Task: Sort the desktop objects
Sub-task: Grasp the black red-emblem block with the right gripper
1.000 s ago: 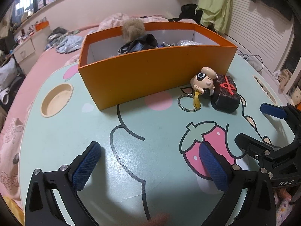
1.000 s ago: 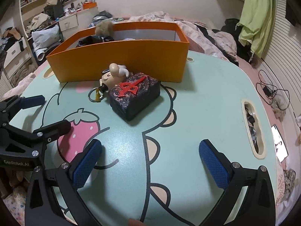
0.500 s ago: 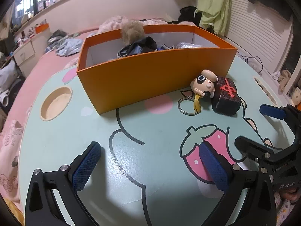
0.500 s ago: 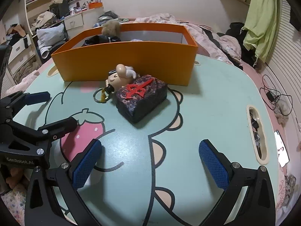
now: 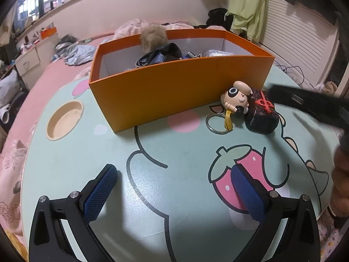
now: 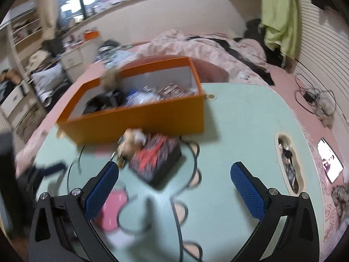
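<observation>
A cartoon-head keychain (image 5: pixel 236 98) with a metal ring and a dark block bearing a red sign (image 5: pixel 261 114) lie on the mint table (image 5: pixel 76 161), right in front of the orange box (image 5: pixel 174 87). The box holds a furry toy, dark cloth and packets. My left gripper (image 5: pixel 174 187) hovers open over the near table, nothing between its blue pads. My right gripper (image 6: pixel 174 185) is open too, raised above the dark block (image 6: pixel 156 159) and the keychain (image 6: pixel 130 140); that view is blurred. A blurred black part of the right gripper (image 5: pixel 309 107) shows in the left view.
A round cup recess (image 5: pixel 65 120) sits at the table's left, an oval slot (image 6: pixel 288 163) with small items at its right. A bed with pink bedding (image 6: pixel 207 50) lies behind the box. Cables (image 6: pixel 314 102) trail on the right, and a hand (image 5: pixel 342 185) shows at the edge.
My right gripper has risen and swung forward over the dark block, now looking down into the box. The left gripper has hardly moved.
</observation>
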The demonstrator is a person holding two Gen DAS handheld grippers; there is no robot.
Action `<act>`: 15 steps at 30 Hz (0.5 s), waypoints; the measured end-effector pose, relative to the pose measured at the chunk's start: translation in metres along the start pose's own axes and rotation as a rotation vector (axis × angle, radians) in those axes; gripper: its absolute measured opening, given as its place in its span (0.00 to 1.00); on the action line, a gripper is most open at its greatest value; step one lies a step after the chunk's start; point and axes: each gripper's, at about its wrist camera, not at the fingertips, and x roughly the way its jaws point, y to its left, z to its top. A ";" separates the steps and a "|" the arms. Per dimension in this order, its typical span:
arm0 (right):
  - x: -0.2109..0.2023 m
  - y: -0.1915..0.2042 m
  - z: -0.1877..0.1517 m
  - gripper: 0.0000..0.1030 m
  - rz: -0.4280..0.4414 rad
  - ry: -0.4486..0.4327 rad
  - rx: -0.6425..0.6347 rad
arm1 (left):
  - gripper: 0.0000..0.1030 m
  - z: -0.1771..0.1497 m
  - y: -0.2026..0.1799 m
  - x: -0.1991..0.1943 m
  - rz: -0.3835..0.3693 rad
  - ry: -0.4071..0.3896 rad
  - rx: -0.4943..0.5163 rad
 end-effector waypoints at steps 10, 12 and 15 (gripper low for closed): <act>0.042 0.008 0.006 0.70 -0.071 0.094 0.010 | 1.00 0.000 -0.001 -0.001 -0.001 -0.001 -0.001; 0.041 0.020 -0.002 0.59 -0.121 0.093 -0.073 | 1.00 0.000 0.000 -0.001 0.000 0.000 0.000; 0.034 0.023 -0.009 0.40 -0.097 0.087 -0.107 | 1.00 0.000 0.000 -0.001 -0.001 -0.001 0.000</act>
